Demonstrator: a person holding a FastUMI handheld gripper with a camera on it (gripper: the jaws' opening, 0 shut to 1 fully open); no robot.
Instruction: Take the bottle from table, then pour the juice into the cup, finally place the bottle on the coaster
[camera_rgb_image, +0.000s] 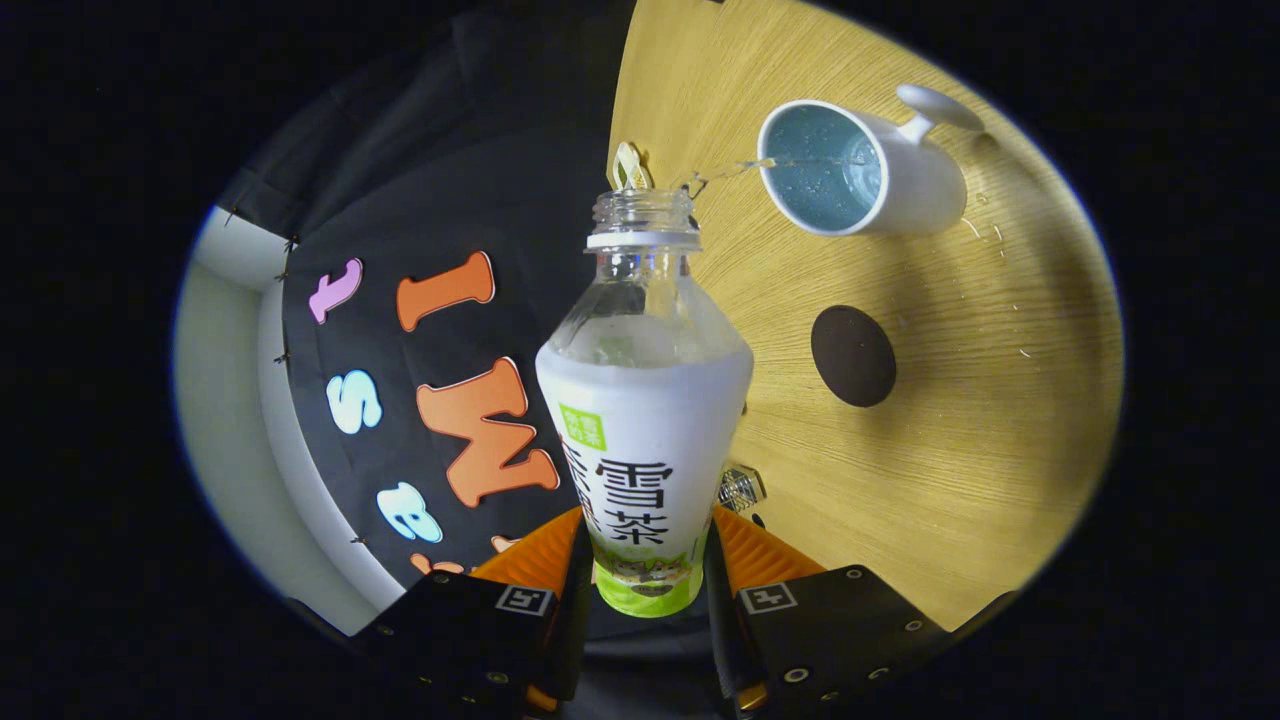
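My gripper (645, 560) is shut on a clear plastic bottle (645, 420) with a white label, both fingers pressing its lower body. The bottle is uncapped and tipped over on its side, so the whole scene looks rolled. A thin stream of clear liquid (725, 172) runs from the bottle's mouth (643, 208) into a white mug (862, 170) with a blue inside, which stands on the wooden table (980, 420) beyond the fingers. A round dark coaster (852, 356) lies on the table between the mug and my fingers, off to the side of the bottle.
A few droplets (985, 232) lie on the wood near the mug's base. A small shiny object (740, 488) sits close behind the bottle by one finger. The booth's black cloth wall (470, 200) rises past the table's far edge.
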